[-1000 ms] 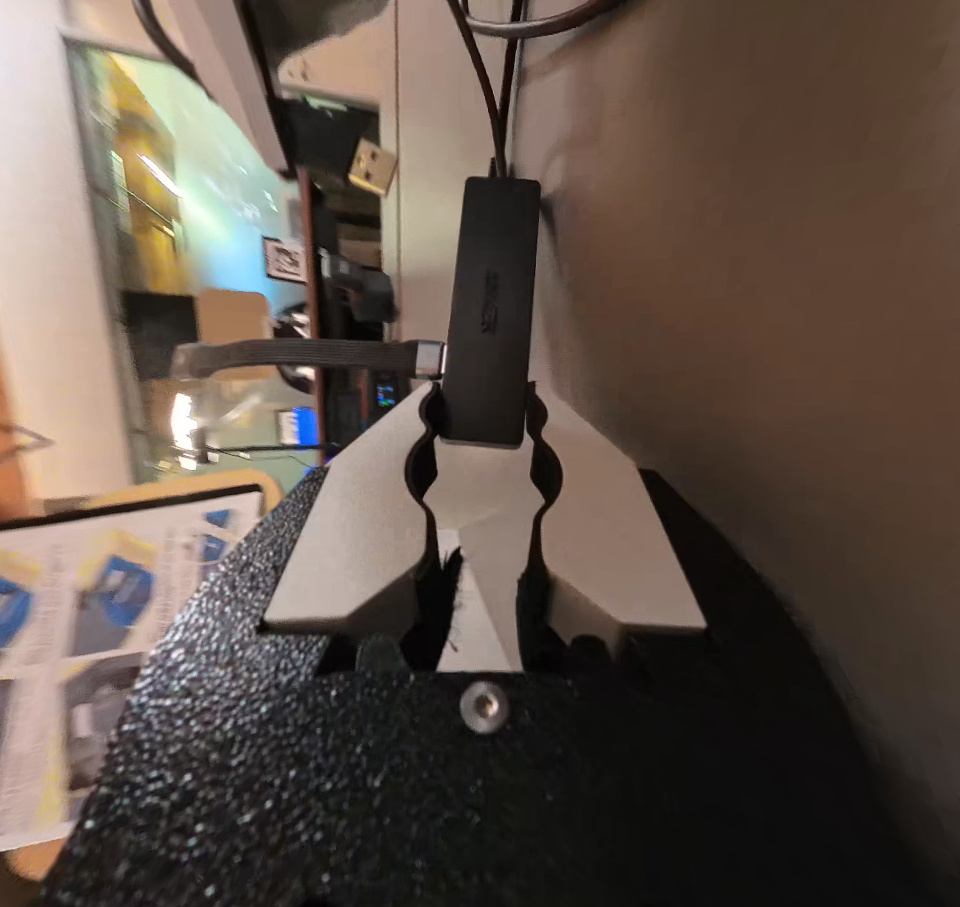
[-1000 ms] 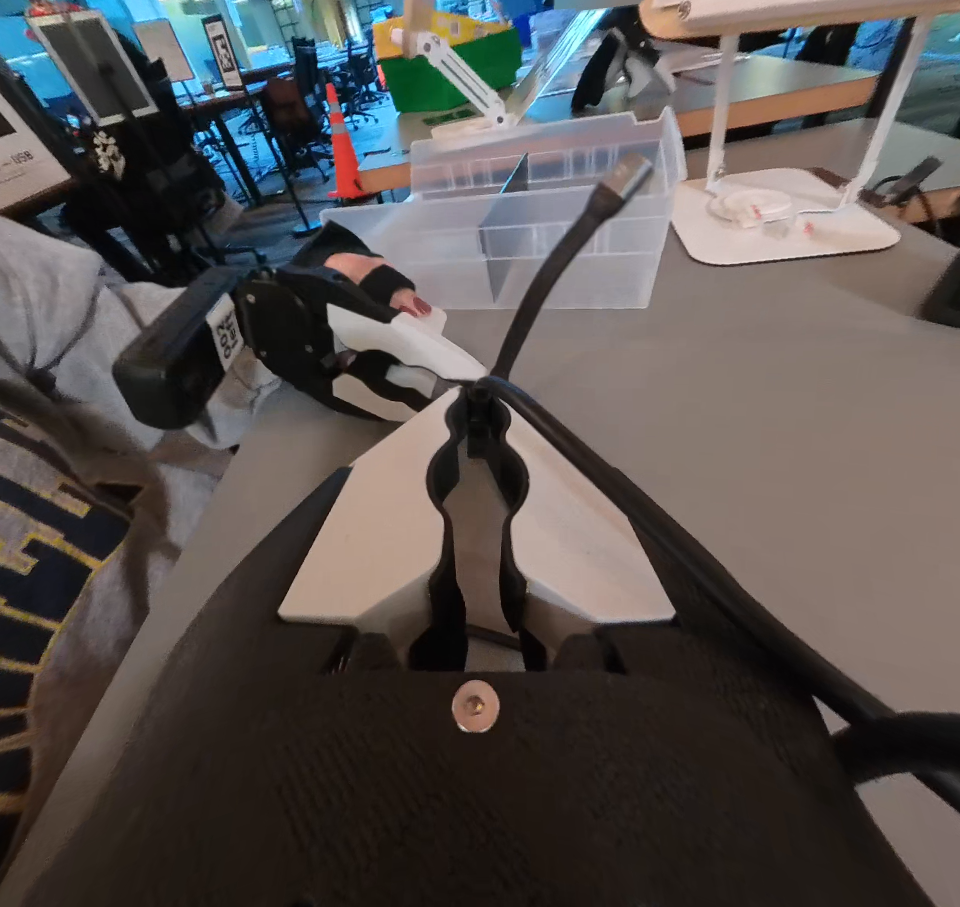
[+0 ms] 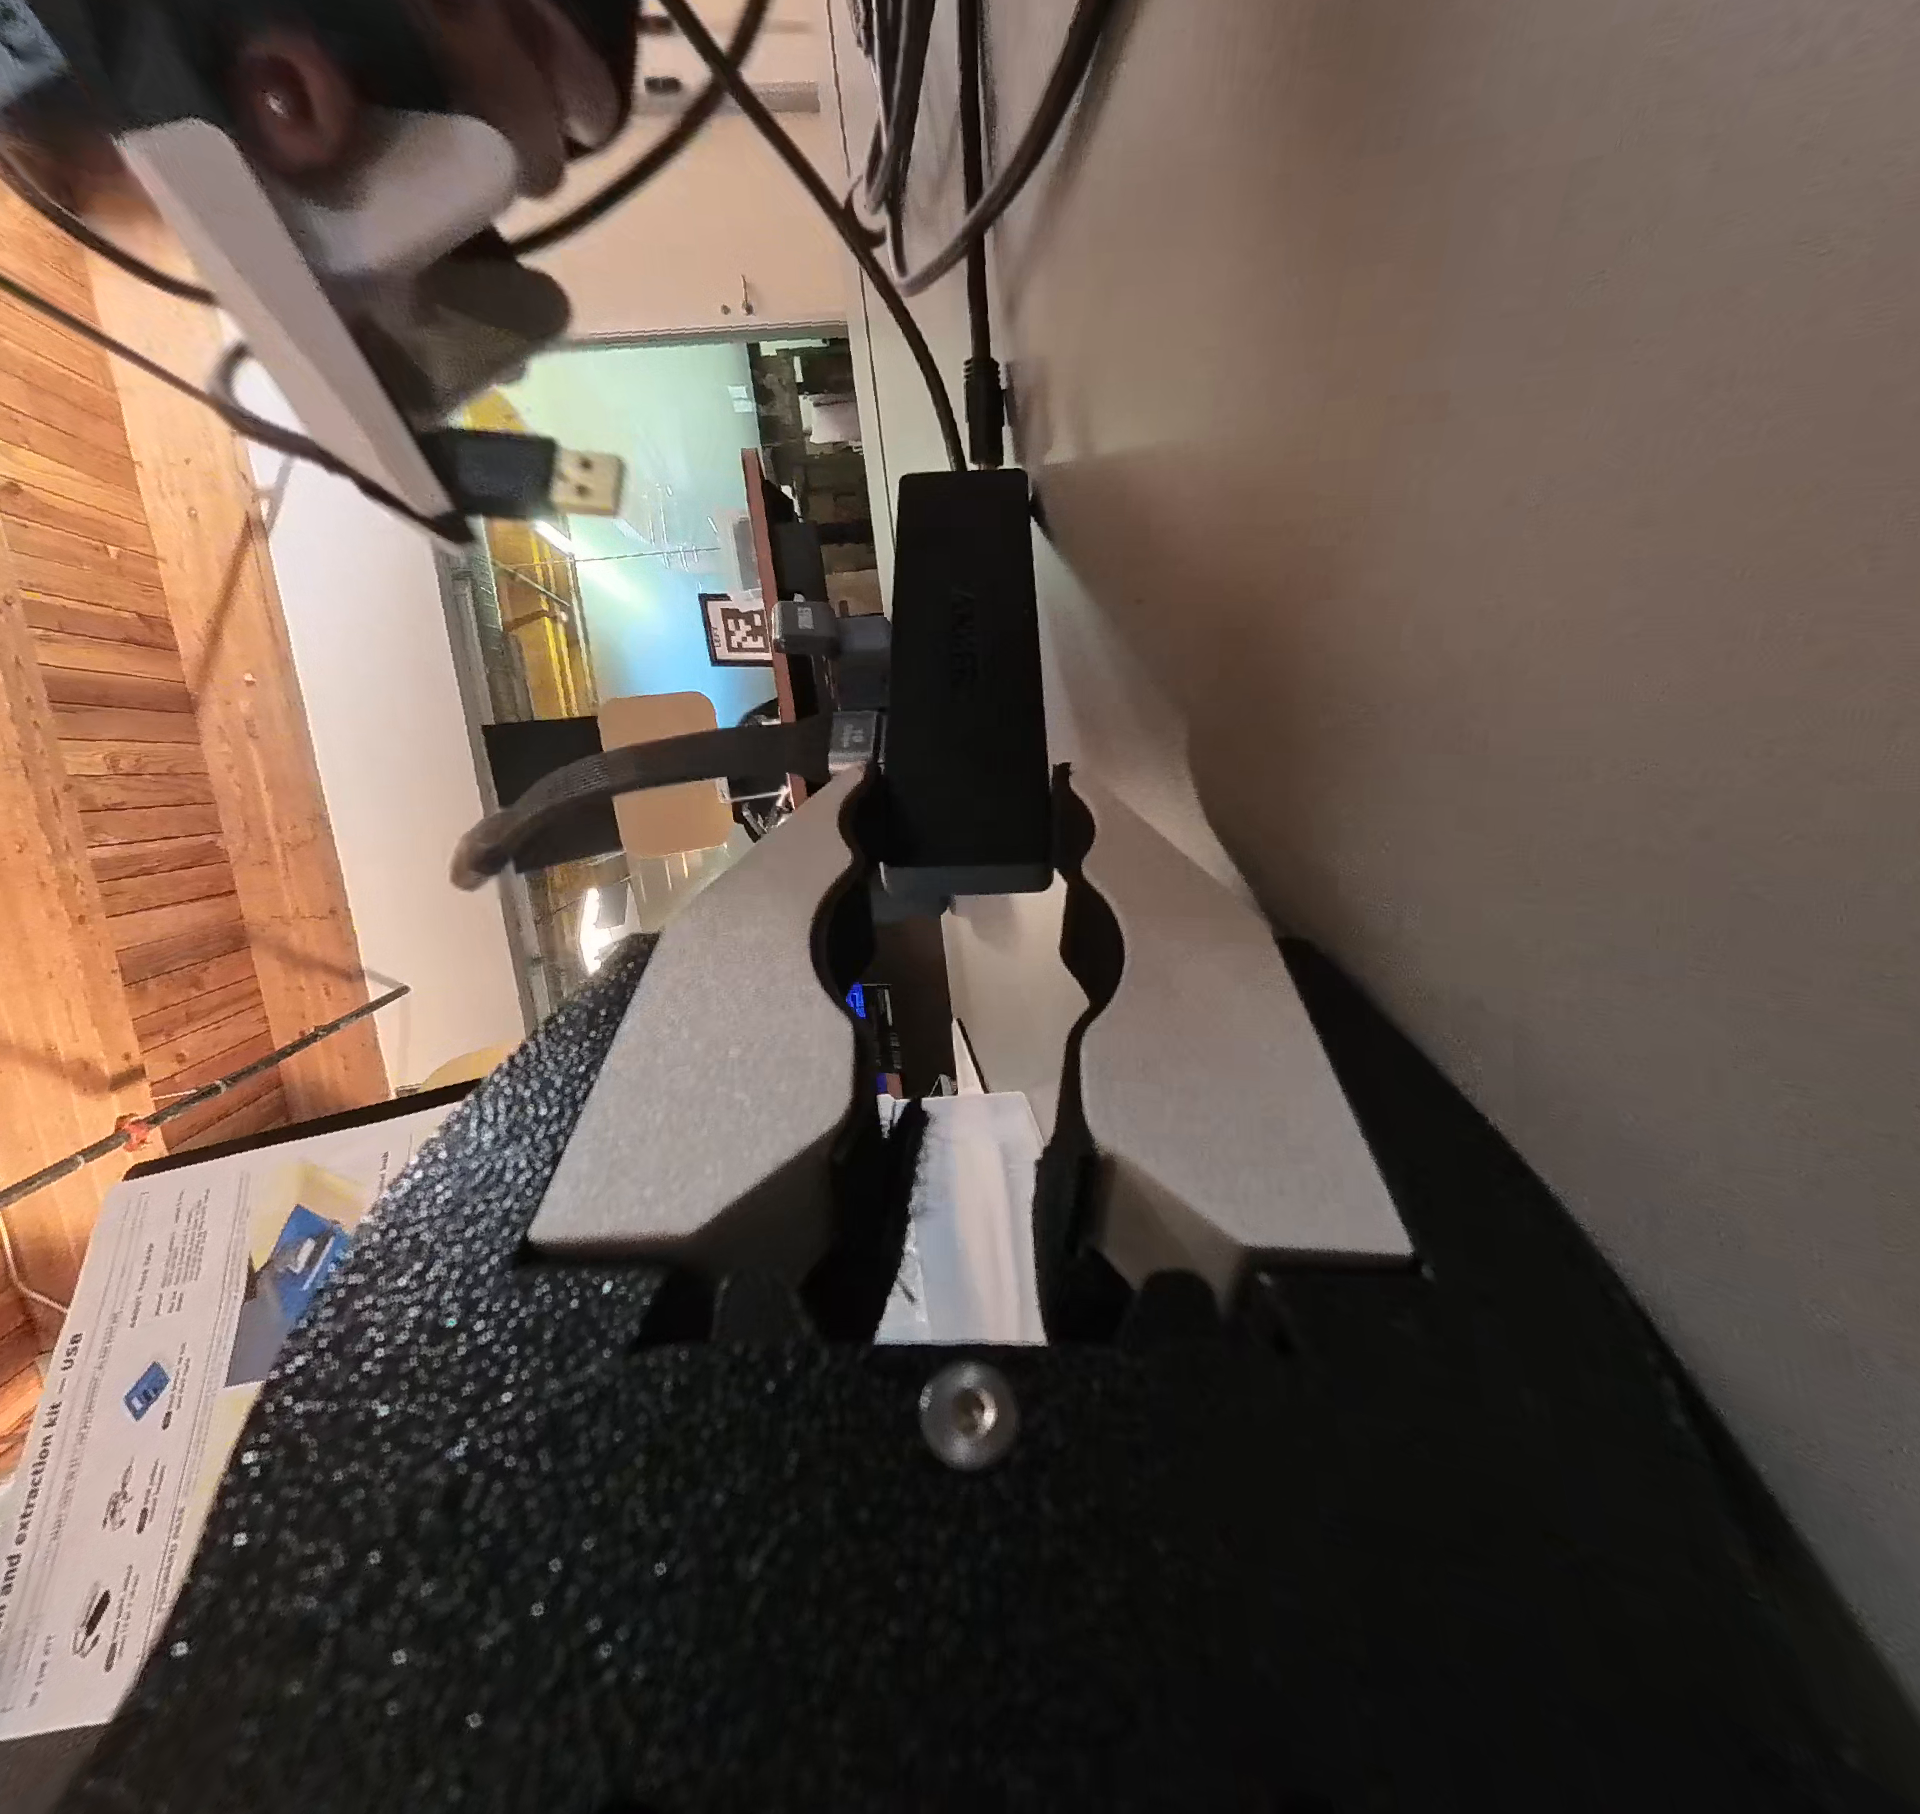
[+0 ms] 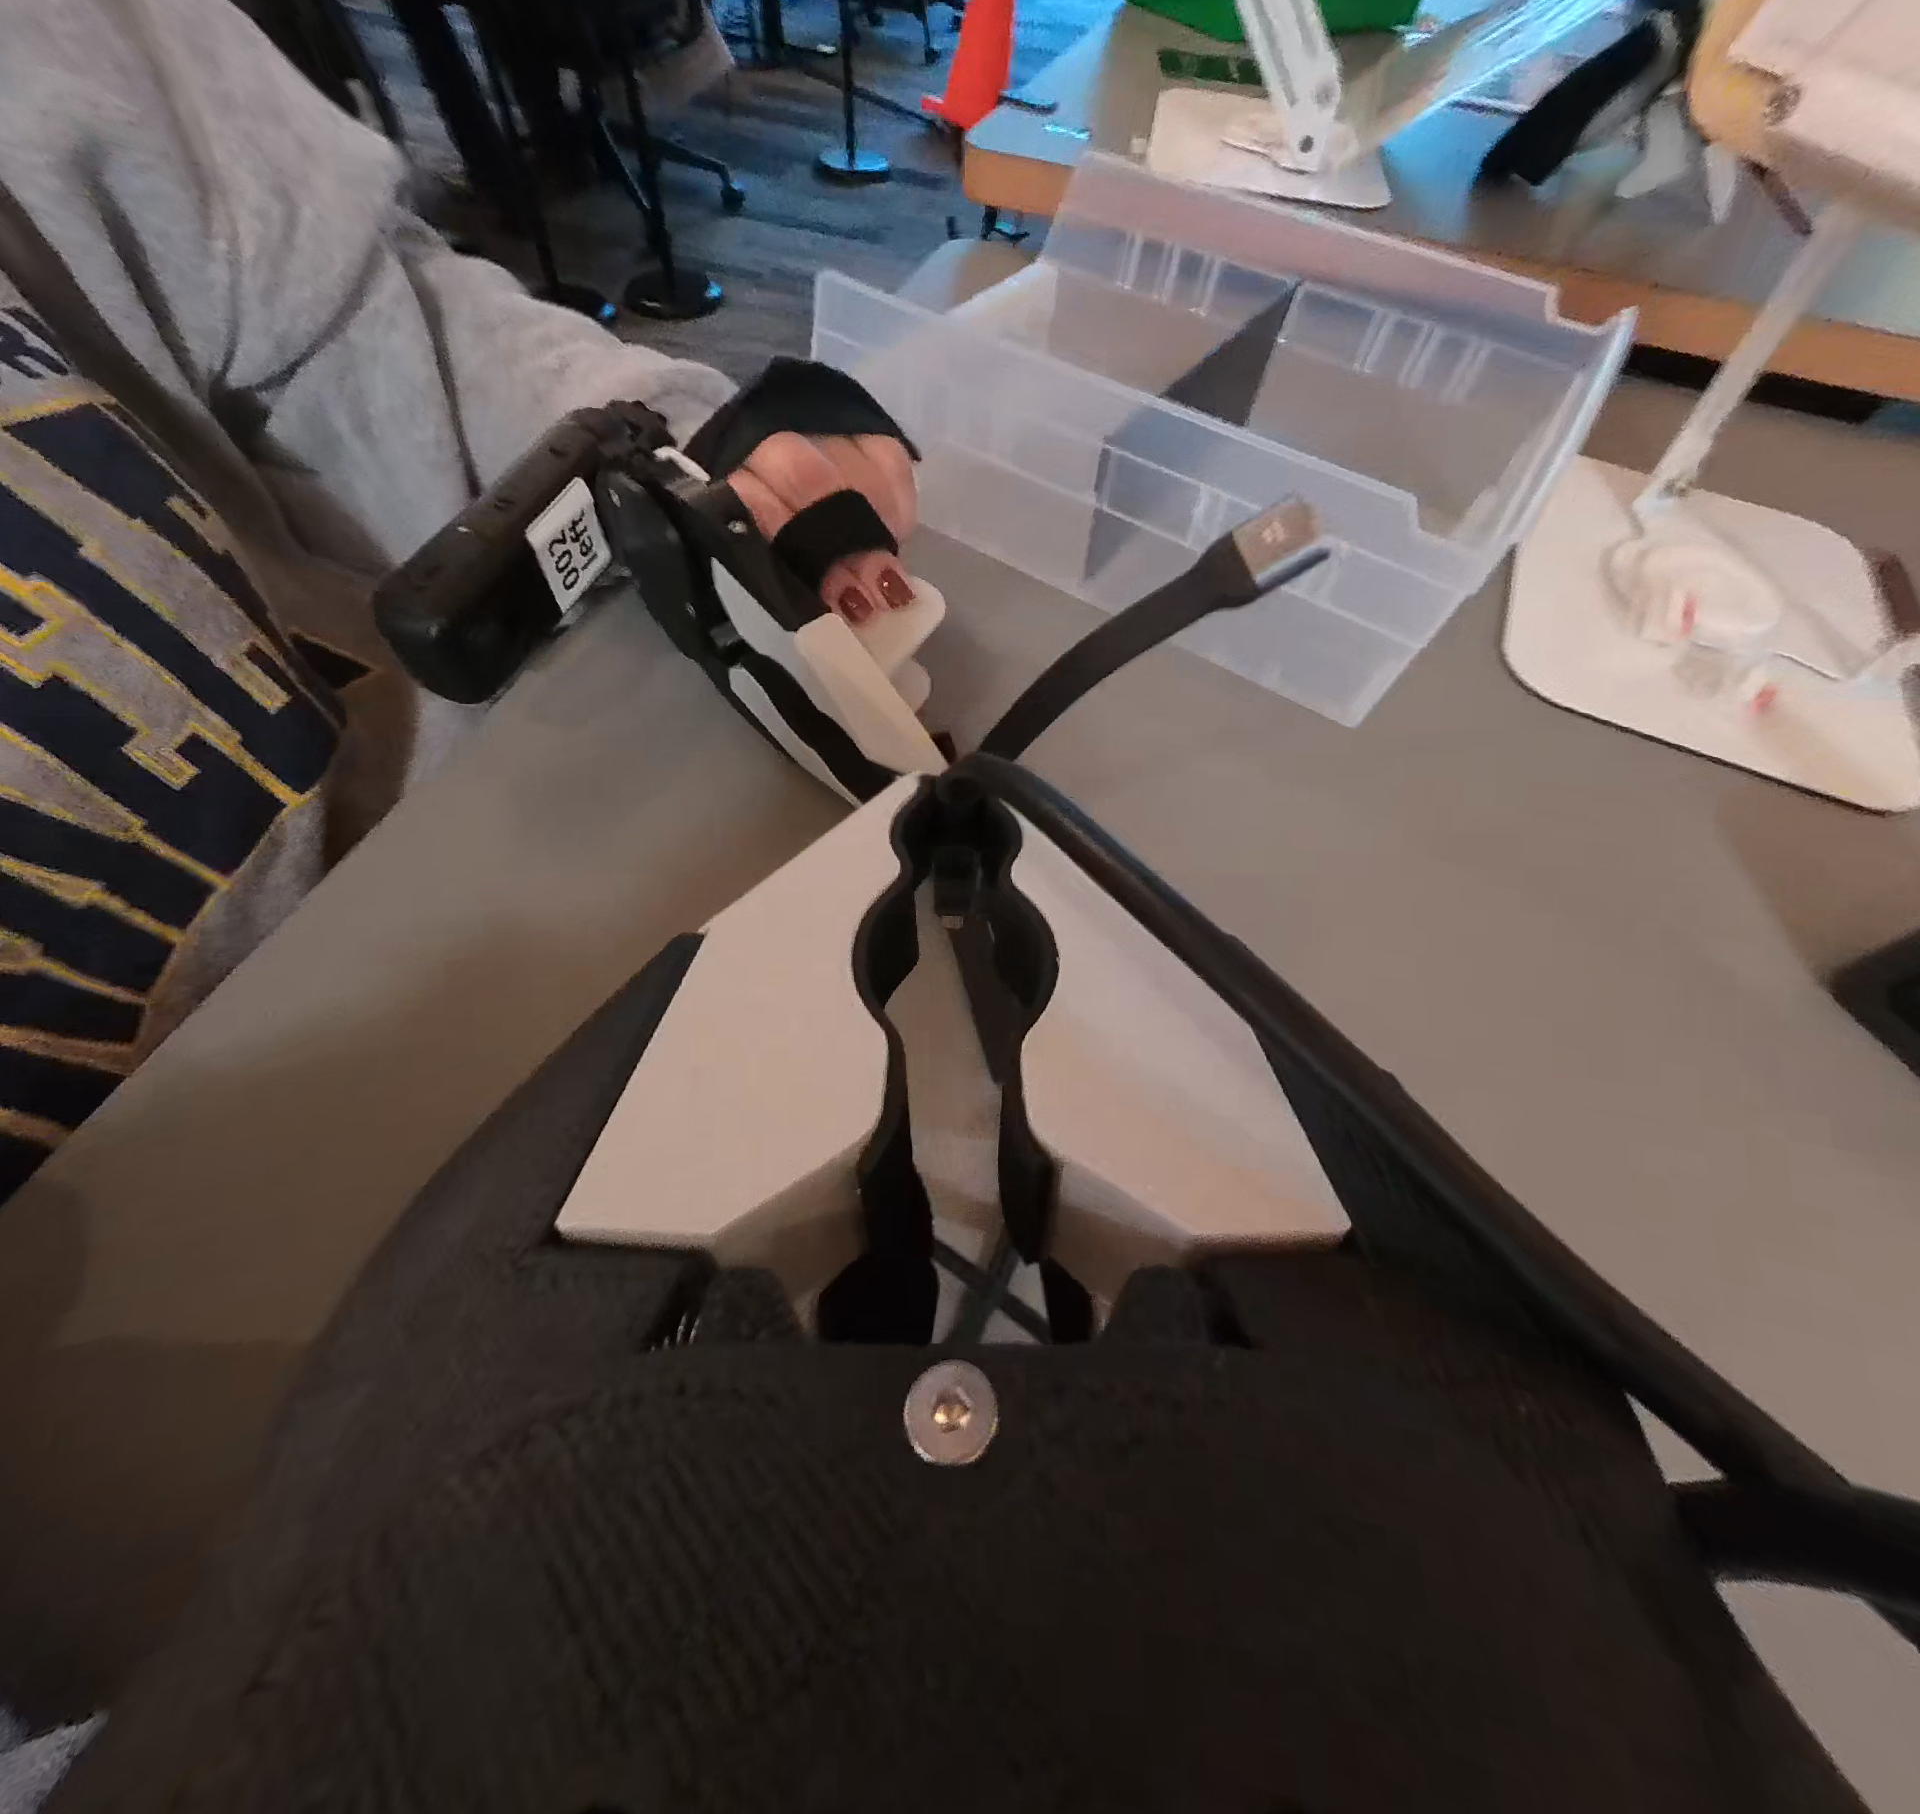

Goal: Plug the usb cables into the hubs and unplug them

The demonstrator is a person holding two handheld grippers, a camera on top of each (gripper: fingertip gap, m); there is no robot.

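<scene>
**Hub gripped, cable poised**

Against the grey tabletop (image 3: 1507,517), the left gripper (image 3: 961,834) clamps the near end of a black USB hub (image 3: 966,663) — two plugs already seated in its side. The right gripper (image 4: 951,798), clenched on a black USB cable (image 4: 1132,621), holds the free connector (image 4: 1278,533) raised before a clear plastic organizer bin (image 4: 1195,434).

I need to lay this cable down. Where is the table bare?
Bare grey table lies right of the right gripper, between clear plastic organiser box and white lamp base. Crowded left: left gripper and black flat cable.
</scene>
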